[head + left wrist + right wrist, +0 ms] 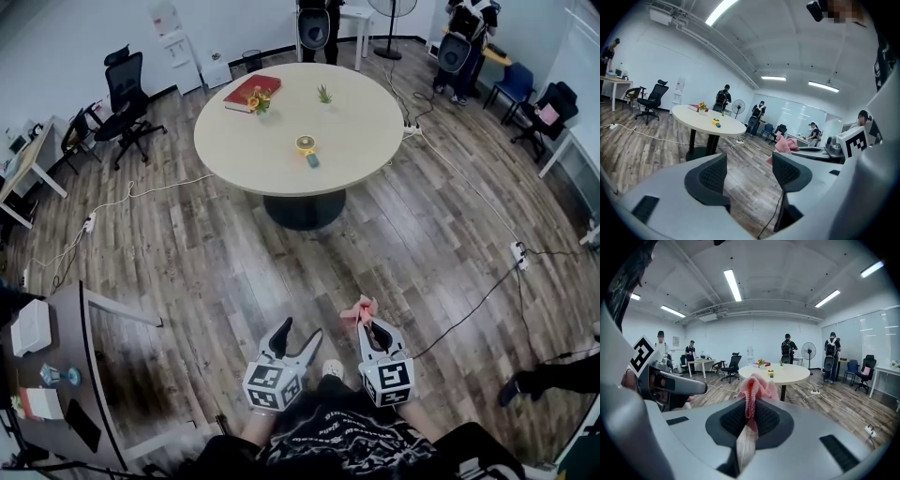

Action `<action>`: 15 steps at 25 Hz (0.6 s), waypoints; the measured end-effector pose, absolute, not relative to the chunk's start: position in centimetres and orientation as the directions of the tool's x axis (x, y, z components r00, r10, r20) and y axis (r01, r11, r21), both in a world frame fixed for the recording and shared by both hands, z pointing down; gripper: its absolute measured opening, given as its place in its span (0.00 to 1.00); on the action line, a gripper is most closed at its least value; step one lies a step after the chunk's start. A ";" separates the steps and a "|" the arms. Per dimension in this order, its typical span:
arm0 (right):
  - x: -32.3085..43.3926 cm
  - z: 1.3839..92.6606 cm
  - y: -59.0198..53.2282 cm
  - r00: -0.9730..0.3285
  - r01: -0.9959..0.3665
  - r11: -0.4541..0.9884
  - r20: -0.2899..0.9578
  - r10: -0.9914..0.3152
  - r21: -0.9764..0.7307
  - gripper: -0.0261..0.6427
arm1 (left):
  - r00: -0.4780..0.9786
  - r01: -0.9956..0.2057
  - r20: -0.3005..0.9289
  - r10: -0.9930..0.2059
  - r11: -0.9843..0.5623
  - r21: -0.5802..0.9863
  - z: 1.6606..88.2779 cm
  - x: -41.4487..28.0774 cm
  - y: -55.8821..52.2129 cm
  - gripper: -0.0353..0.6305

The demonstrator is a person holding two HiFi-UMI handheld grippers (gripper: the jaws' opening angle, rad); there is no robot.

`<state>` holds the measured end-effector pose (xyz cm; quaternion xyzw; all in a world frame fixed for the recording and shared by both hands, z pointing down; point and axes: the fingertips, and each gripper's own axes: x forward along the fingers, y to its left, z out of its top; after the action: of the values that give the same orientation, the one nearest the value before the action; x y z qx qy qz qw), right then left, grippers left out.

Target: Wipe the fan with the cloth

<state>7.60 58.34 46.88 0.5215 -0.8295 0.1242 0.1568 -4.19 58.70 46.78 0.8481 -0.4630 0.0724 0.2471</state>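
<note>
The round table [281,178] stands well ahead of both grippers. The left gripper [302,330] has its jaws spread wide with nothing between them. The right gripper [367,324] is clamped on the pink cloth [359,307], which bunches up above the pads. On the table lie a red book [246,91], its cover print too small to read, the small yellow fan [306,143] near the closer edge, and a tiny pot [324,97] holding a green plant.
</note>
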 end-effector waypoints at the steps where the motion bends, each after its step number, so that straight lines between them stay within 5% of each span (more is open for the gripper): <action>1: 8.2 47.0 57.9 -0.412 -0.901 0.432 0.392 -0.823 -0.041 0.08 | 0.548 -0.828 0.351 -0.759 -0.435 0.354 46.9 -3.8 58.5 0.52; 15: 9.2 48.6 51.4 -0.411 -0.901 0.431 0.411 -0.814 -0.048 0.08 | 0.538 -0.834 0.393 -0.745 -0.406 0.373 49.6 -3.1 51.7 0.52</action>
<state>9.20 51.41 48.63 0.5168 -0.8295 0.1319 0.1656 -3.08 51.69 49.58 0.8344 -0.4733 0.0823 0.2702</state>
